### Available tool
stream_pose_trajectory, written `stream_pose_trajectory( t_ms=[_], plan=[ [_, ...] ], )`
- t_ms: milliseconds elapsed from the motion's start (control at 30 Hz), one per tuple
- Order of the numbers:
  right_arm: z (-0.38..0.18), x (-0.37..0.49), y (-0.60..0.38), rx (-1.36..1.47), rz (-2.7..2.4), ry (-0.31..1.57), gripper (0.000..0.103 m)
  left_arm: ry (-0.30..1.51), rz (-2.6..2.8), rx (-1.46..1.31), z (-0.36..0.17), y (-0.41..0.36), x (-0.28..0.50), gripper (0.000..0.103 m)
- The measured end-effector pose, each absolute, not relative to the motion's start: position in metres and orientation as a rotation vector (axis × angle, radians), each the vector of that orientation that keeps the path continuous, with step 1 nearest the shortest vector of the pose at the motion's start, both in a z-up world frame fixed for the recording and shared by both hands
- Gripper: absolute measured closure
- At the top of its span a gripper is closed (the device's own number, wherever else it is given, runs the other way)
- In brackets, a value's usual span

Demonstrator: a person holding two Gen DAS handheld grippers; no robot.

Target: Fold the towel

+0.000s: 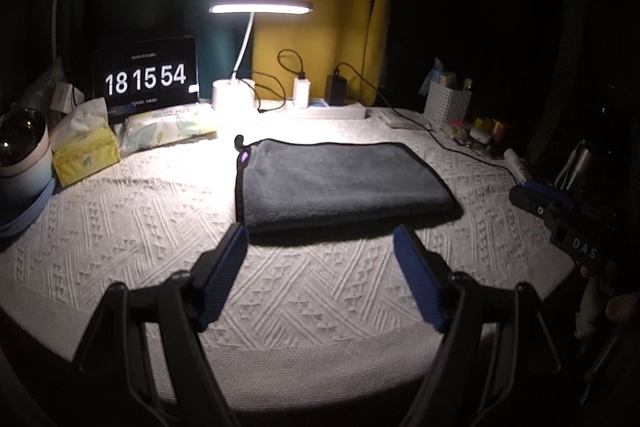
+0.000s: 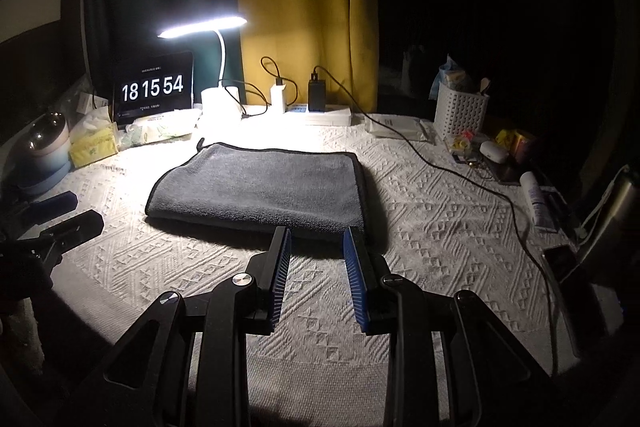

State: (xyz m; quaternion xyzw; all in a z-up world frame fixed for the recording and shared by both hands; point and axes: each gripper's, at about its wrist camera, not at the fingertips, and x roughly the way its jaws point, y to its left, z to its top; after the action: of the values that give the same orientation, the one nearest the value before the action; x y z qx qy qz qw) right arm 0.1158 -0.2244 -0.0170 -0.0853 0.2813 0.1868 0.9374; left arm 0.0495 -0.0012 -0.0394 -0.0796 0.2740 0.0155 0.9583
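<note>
A dark grey towel (image 1: 340, 183) with black edging lies folded flat on the white textured tablecloth (image 1: 160, 227); it also shows in the right wrist view (image 2: 260, 187). My left gripper (image 1: 322, 239) is open and empty, just short of the towel's near edge. My right gripper (image 2: 316, 237) is open and empty, its tips at the towel's near right edge. The right gripper shows at the far right of the left view (image 1: 560, 215). The left gripper shows at the far left of the right view (image 2: 60, 223).
A lit desk lamp (image 1: 260, 9), a clock display (image 1: 146, 75), tissue packs (image 1: 86, 151), a power strip with chargers (image 2: 312, 111) and a white basket (image 2: 460, 109) line the back. A black cable (image 2: 480, 183) runs across the right side. A bottle (image 2: 536, 199) and a flask (image 2: 612, 211) stand at right.
</note>
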Motion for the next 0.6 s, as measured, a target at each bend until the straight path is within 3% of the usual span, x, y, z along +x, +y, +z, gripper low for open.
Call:
stream_pose_trajectory(
  t_ms=[600],
  plan=[
    [0.017,0.07,-0.228,-0.175,0.383,0.497,0.073,0.462,0.028,-0.145,-0.005,0.002,0.01,0.026]
  ],
)
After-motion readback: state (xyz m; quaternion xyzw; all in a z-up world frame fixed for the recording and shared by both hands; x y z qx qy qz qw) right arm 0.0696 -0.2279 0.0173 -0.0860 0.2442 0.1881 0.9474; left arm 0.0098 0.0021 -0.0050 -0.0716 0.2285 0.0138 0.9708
